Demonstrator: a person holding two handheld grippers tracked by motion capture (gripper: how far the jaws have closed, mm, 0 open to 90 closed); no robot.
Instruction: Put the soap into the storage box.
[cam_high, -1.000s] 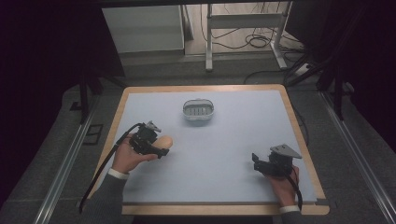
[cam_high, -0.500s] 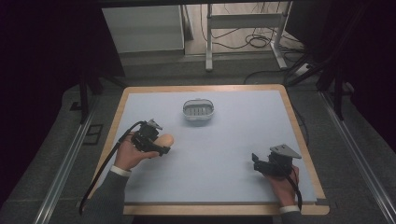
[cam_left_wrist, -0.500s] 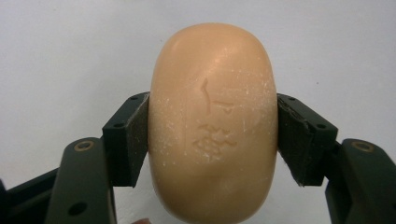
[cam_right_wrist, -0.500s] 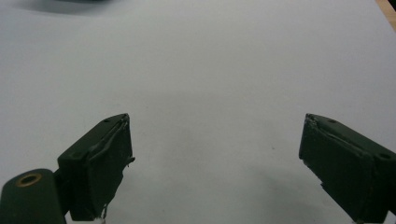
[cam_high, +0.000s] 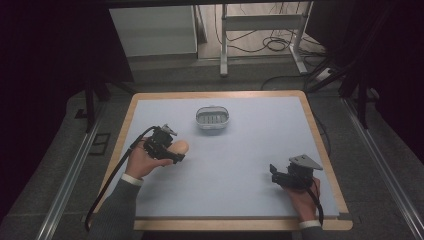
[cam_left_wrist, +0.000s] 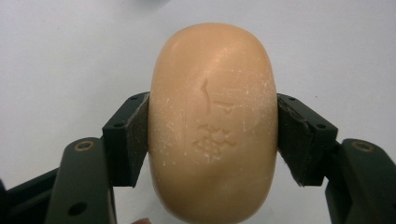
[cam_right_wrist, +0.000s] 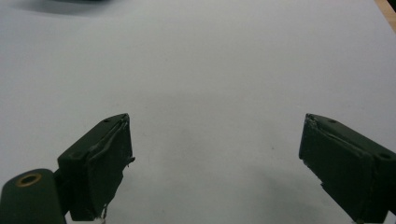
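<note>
Between the pads of my left gripper (cam_left_wrist: 212, 144) sits the bar of soap (cam_left_wrist: 213, 121), pinched across its middle on both sides, its stamped face toward the camera. Ahead of it and off toward my other hand stands the soap dish (cam_high: 212, 119). Well apart, my right gripper (cam_right_wrist: 215, 158) gapes wide over bare table (cam_right_wrist: 210, 70).

Overhead table (cam_high: 240, 165) view; two close jaw-level views

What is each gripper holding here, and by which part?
The left gripper clamps the soap bar across its two long sides, near the middle. The right gripper holds nothing; its fingers stand apart.
</note>
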